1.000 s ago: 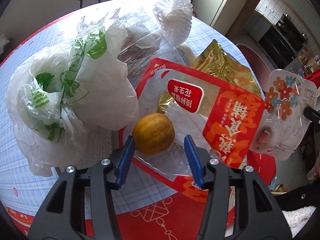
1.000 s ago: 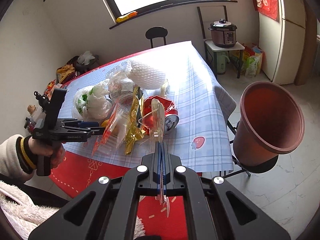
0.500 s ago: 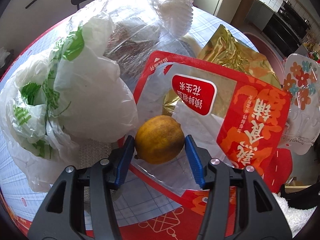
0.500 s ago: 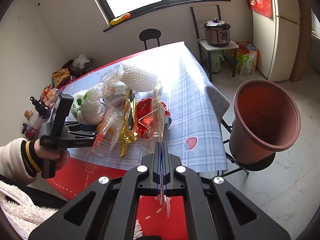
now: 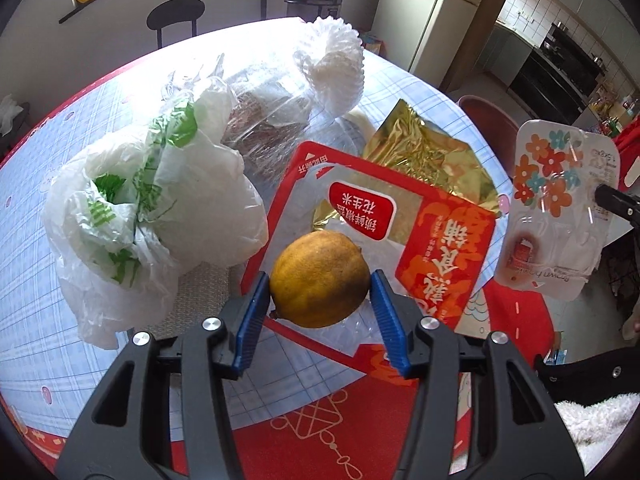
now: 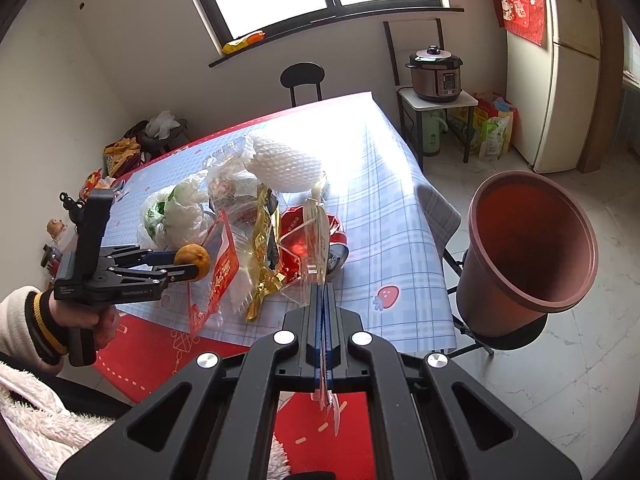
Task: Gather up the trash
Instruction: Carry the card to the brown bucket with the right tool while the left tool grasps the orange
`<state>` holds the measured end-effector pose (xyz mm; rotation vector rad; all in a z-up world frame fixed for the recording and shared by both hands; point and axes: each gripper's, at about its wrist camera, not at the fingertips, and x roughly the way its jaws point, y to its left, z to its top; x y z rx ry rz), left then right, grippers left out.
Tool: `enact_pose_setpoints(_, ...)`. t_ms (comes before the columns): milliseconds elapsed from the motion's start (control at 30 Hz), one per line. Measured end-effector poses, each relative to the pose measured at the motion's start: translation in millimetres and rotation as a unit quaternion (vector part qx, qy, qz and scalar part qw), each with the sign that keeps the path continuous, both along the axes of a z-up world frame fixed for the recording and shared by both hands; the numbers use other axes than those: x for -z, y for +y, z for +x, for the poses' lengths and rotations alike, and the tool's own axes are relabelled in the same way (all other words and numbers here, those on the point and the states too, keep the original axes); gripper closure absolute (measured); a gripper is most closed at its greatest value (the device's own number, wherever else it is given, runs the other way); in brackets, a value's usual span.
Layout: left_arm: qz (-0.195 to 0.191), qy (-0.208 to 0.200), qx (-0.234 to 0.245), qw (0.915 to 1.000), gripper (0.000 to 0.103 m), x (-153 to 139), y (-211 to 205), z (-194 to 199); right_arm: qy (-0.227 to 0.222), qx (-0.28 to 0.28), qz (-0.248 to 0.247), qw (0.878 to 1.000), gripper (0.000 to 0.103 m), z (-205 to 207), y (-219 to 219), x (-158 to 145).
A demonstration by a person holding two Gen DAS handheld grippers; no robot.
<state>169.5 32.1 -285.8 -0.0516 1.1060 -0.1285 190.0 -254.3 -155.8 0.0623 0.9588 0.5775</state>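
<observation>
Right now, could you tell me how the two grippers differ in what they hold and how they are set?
The left gripper holds a round yellow-orange citrus fruit, its jaws about half apart; the right gripper pinches a flat clear plastic tray, jaws fully shut. The fruit is solid and opaque; the tray is thin and flower-printed. Both are lifted clear of the table.

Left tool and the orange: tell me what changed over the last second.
The left tool closed in around the orange, gripped it and lifted it clear of the red packet. Unchanged: the right tool stays shut on the clear tray, and the bin has not moved.
</observation>
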Motion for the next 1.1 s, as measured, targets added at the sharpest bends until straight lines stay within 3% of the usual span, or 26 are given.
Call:
enact_pose_setpoints(167,-0.018,-0.036,-0.010,0.9992,0.050,-39.3,2.7,-23.8,-0.015,0.002,0.001,1.000,0.100,3.3,-0.9,-7.7)
enact_pose_setpoints(333,-0.011,-0.076,-0.017,0.9969,0.050,-74.9,5.3,-34.2,-0.039,0.015,-0.004,0.999,0.100,12.7,-13.7,-21.4)
enact_pose_setpoints(633,-0.008,-0.138,-0.042,0.9894,0.050,-136.5,-10.3,-30.6,-0.084,0.045,-0.037,0.995,0.100,61.6,-79.0,-40.6)
enact_pose_setpoints(900,0.005,-0.160,-0.066,0.9849,0.050,-157.4,-48.7,-15.5,-0.103,0.060,-0.072,0.990,0.100,128.8,-145.0,-38.8)
enact_pose_setpoints(1100,0.007,-0.160,-0.090,0.9830,0.050,-160.4,-70.8,-8.8,-0.088,0.065,-0.095,0.989,0.100,174.7,-176.0,-20.1)
